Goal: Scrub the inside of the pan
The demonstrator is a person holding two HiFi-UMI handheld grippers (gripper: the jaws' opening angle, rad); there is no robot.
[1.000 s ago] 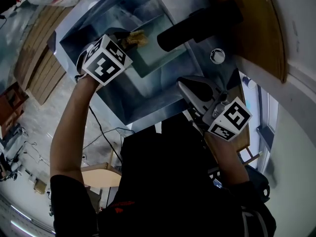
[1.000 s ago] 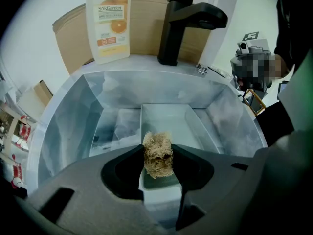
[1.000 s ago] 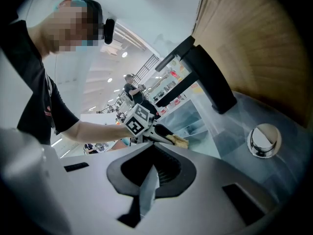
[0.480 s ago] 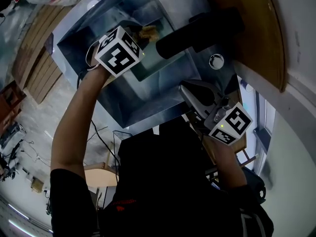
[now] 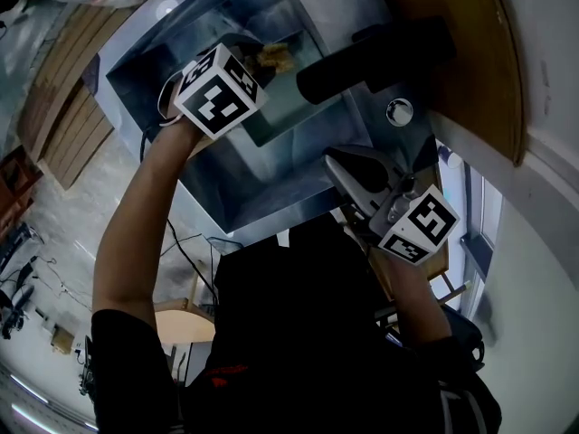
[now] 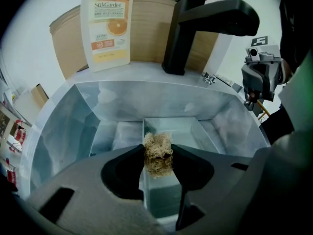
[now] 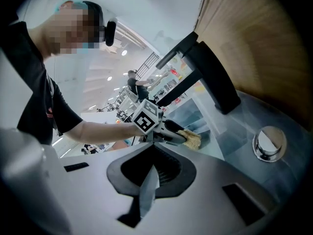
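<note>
The left claw is clenched on a tuft of tan fibre scrubber. The tuft pokes out past the tips, just over the near end of the rectangular steel pan. The pan lies on the bottom of the sink, below the black faucet. I cannot tell whether the tuft touches it. The right claw is pressed closed with nothing I can make out in it. It is held over the desk at the sink's corner, well apart from the pan. To scrub well, I judge the tuft should be pressed onto the pan's floor and worked in short strokes into the corners and along the walls. The grip needs to be firm so the fibres do not slip out, and the unheld pan may slide.
</note>
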